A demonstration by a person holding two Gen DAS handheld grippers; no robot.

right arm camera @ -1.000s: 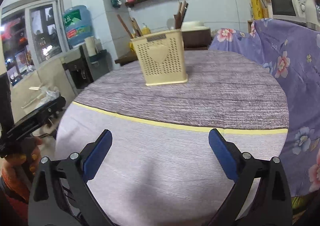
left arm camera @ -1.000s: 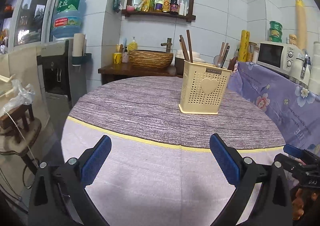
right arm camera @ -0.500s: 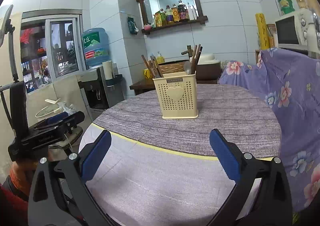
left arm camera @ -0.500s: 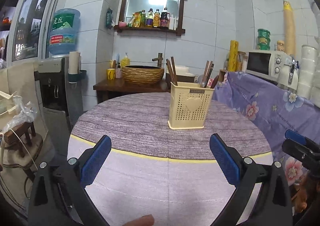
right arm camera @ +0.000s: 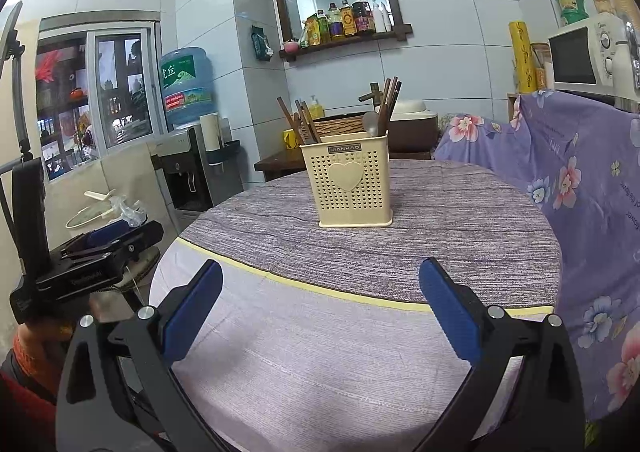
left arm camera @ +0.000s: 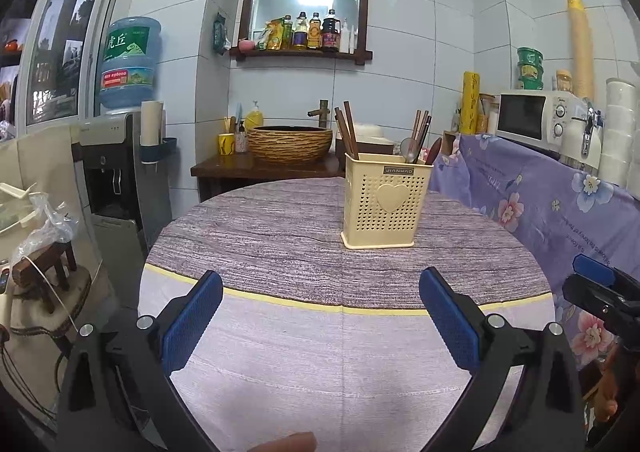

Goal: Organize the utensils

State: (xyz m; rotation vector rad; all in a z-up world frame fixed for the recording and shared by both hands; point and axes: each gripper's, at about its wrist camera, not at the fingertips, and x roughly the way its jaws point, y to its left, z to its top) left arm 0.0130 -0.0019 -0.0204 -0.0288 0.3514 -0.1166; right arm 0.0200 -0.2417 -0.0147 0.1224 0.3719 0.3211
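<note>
Utensils (left arm camera: 416, 136) sat upright in the cream holder (left arm camera: 386, 202) mid-bench (left arm camera: 280, 236), probably all sorted, since both left tongs (left arm camera: 320, 326) and right tongs (right arm camera: 320, 326) hung wide open, empty, well back.

One cream utensil holder (left arm camera: 387, 199) stands toward the far edge of the round table (left arm camera: 280, 352). Two grippers are in view. One microwave (left arm camera: 534, 119). One water jug (left arm camera: 130, 60). One woven basin (left arm camera: 289, 145). Utensils in the holder: count indistinct.
</note>
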